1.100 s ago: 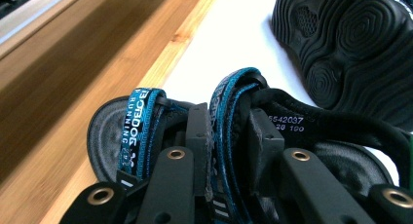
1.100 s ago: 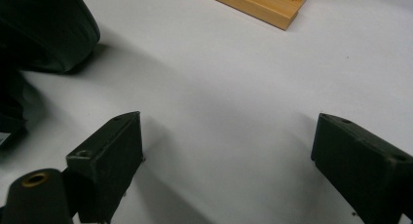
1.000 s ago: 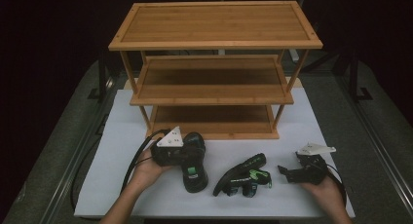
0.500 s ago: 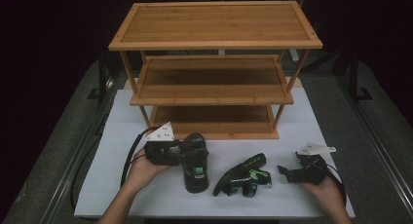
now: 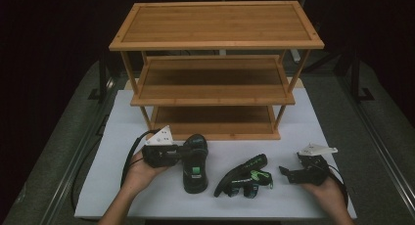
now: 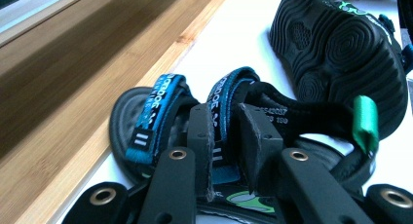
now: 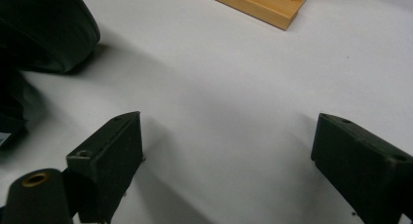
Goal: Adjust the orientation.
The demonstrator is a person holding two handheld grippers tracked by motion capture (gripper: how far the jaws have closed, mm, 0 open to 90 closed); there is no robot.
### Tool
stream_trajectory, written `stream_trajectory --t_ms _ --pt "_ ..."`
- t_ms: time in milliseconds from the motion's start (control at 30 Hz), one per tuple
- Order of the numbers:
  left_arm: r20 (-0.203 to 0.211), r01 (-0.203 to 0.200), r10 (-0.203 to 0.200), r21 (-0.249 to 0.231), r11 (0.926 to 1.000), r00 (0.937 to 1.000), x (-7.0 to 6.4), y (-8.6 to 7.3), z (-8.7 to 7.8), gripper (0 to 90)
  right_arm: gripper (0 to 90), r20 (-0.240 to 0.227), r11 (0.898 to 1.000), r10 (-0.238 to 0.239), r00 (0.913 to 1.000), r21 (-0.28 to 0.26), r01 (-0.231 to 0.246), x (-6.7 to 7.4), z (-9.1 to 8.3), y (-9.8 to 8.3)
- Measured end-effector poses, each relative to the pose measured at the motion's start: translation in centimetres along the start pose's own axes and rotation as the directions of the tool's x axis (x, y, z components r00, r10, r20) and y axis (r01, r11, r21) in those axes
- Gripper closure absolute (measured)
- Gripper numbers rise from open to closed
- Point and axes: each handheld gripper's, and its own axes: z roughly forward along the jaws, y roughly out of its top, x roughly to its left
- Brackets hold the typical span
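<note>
Left gripper view: left tongs [image 6: 229, 136] pinching sandal strap [image 6: 226, 104]

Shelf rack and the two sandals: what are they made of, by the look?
Shelf rack: looks like bamboo or light wood, with visible grain and a satin sheen. Upright sandal: woven fabric straps, likely nylon, with printed lettering. Tipped sandal: matte black moulded sole, probably rubber, with tread rings.
</note>
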Motion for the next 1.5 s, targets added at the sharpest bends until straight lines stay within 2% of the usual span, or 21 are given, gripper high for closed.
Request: stream_trajectory --t_ms 333,567,600,700,767,867,967,1067,1100,1133,1267,1300,1333,1400,1433,1467,1500 --pt "0.012 -0.03 0.03 0.009 0.9995 0.9995 0.2 -0.2 -0.5 75.7 10.8 0.0 1.0 0.001 1.0 0.001 -0.001 0.0 0.0 0.0" --pt "0.026 -0.038 0.038 0.0 0.9993 0.9989 -0.2 0.0 0.0 73.0 10.8 0.0 1.0 0.001 1.0 0.001 -0.001 0.0 0.0 0.0" --pt "0.039 -0.023 0.023 -0.01 0.9997 0.999 -0.2 0.0 -0.1 70.8 11.2 0.0 1.0 -0.001 1.0 0.0 0.001 0.0 0.0 0.0" --pt "0.037 0.004 -0.003 -0.019 0.9998 0.9993 -0.3 0.0 -0.5 59.8 13.7 -0.004 1.0 0.007 1.0 0.003 -0.007 -0.1 -0.2 0.1" --pt "0.037 0.031 -0.03 -0.031 0.999 0.9989 -0.2 -0.2 -1.1 53.3 16.4 -0.03 1.0 0.015 0.9994 0.014 -0.015 -0.3 -0.5 0.3" --pt "0.015 0.06 -0.06 -0.022 0.9979 0.9981 -0.2 -0.8 -1.9 40.6 16.6 -0.041 1.0 0.007 0.9992 0.004 -0.007 -0.1 -0.9 0.4" --pt "-0.033 0.081 -0.081 0.006 0.9967 0.9962 -0.2 -1.9 -2.7 31.3 16.7 -0.056 1.0 -0.008 0.9984 -0.012 0.007 0.4 -1.4 0.9" --pt "-0.078 0.108 -0.105 0.031 0.9937 0.9914 -0.2 -3.2 -3.4 23.5 19.6 -0.078 0.999 -0.035 0.9963 -0.041 0.031 0.9 -2.1 1.7" --pt "-0.078 0.108 -0.105 0.031 0.9937 0.9914 -0.2 -3.2 -3.4 21.1 20.1 -0.089 0.998 -0.045 0.995 -0.056 0.041 1.1 -2.4 1.9" --pt "-0.105 0.133 -0.128 0.034 0.9906 0.9861 -0.2 -4.3 -3.9 19.0 20.5 -0.099 0.997 -0.047 0.994 -0.064 0.041 1.3 -2.6 2.2" --pt "-0.17 0.167 -0.155 0.056 0.9844 0.9731 -0.3 -6.5 -4.7 12.8 21.6 -0.128 0.993 -0.089 0.9877 -0.087 0.078 2.0 -3.1 3.2" --pt "-0.17 0.167 -0.155 0.056 0.9844 0.9731 -0.3 -6.5 -4.7 11.6 21.6 -0.128 0.993 -0.089 0.9877 -0.087 0.078 2.0 -3.1 3.2" --pt "-0.198 0.179 -0.163 0.068 0.9815 0.9666 -0.3 -7.6 -5.1 9.5 21.9 -0.148 0.99 -0.11 0.9829 -0.103 0.095 2.4 -3.3 3.7" --pt "-0.223 0.2 -0.18 0.069 0.9774 0.9581 -0.4 -8.6 -5.4 8.4 22.6 -0.179 0.987 -0.126 0.9757 -0.118 0.106 3.0 -3.6 4.3" --pt "-0.223 0.2 -0.18 0.069 0.9774 0.9581 -0.4 -8.6 -5.4 5.0 22.6 -0.179 0.987 -0.126 0.9757 -0.118 0.106 3.0 -3.6 4.3" --pt "-0.239 0.216 -0.191 0.081 0.9731 0.952 -0.4 -9.5 -5.5 0.6 23.7 -0.206 0.984 -0.146 0.9675 -0.135 0.12 3.5 -3.8 4.8" --pt "-0.251 0.218 -0.192 0.081 0.9726 0.9489 -0.5 -10.0 -5.6 0.4 23.8 -0.218 0.982 -0.152 0.964 -0.141 0.123 3.8 -3.9 5.0"
